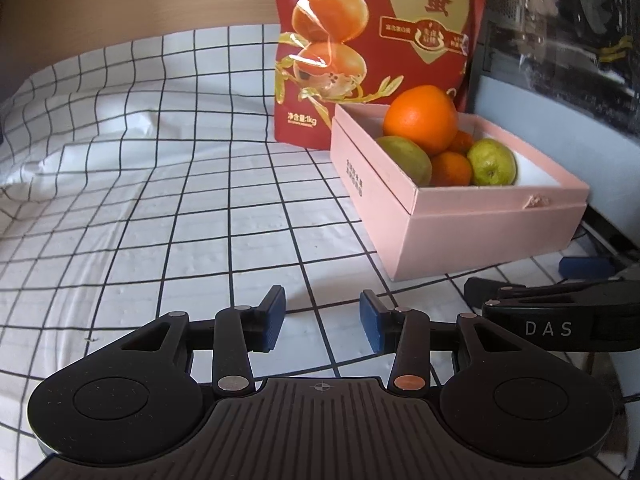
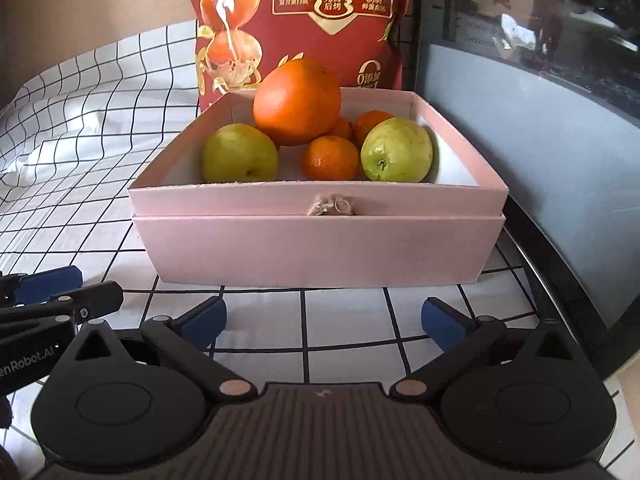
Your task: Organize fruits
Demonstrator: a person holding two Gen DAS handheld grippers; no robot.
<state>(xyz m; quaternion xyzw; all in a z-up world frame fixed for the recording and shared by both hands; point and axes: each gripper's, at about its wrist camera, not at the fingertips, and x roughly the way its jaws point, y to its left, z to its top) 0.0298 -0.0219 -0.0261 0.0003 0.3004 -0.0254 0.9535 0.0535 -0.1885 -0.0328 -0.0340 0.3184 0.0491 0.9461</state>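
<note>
item: pink box on the checked cloth of the worktop, holding a large orange atop two green pears and small tangerines, with a red pouch upright behind it. we hold the right gripper facing the box's near wall, fingers spread wide with nothing between them, fruit beyond and above the tips. our left gripper sits left of the box, fingers partly apart over bare cloth, empty.
</note>
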